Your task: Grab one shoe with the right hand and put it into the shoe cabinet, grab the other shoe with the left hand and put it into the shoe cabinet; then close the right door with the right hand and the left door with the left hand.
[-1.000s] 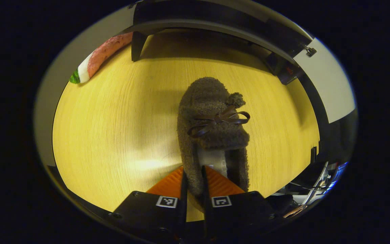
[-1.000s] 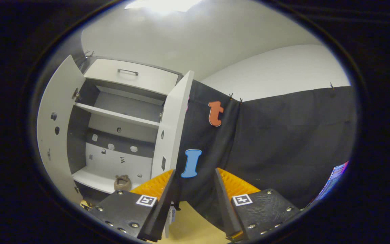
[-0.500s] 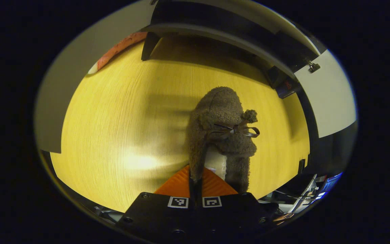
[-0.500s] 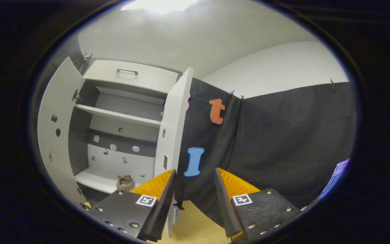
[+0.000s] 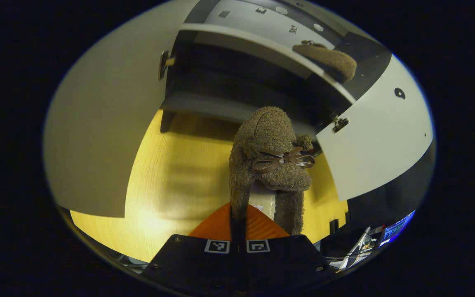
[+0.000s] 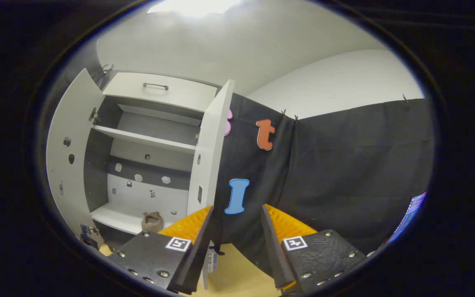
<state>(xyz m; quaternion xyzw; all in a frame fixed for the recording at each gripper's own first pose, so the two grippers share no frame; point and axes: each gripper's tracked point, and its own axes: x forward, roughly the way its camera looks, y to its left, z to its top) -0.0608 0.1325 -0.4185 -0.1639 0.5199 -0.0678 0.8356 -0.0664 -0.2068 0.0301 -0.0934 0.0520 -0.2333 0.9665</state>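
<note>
Left gripper (image 5: 237, 220) — fingers closed tight on the heel rim of the second shoe (image 5: 268, 156), held clear of the wooden floor (image 5: 167, 181). Long axis runs away from the gripper, toe toward the shoe cabinet (image 5: 262, 78).

First shoe (image 5: 328, 60) — on the lower shelf, near its right edge.

Right gripper (image 6: 233, 243) — jaws parted, empty.

Risk — a thin fuzzy-rim pinch; the shoe may sag or slip, or its toe may catch the shelf edge, which appears higher than the toe.

No readable text, brand or number appeared anywhere. Square black-and-white coded markers (image 5: 217, 246) sat on the left gripper's body, and similar markers (image 6: 178, 243) on the right gripper's body, carrying no legible characters.
</note>
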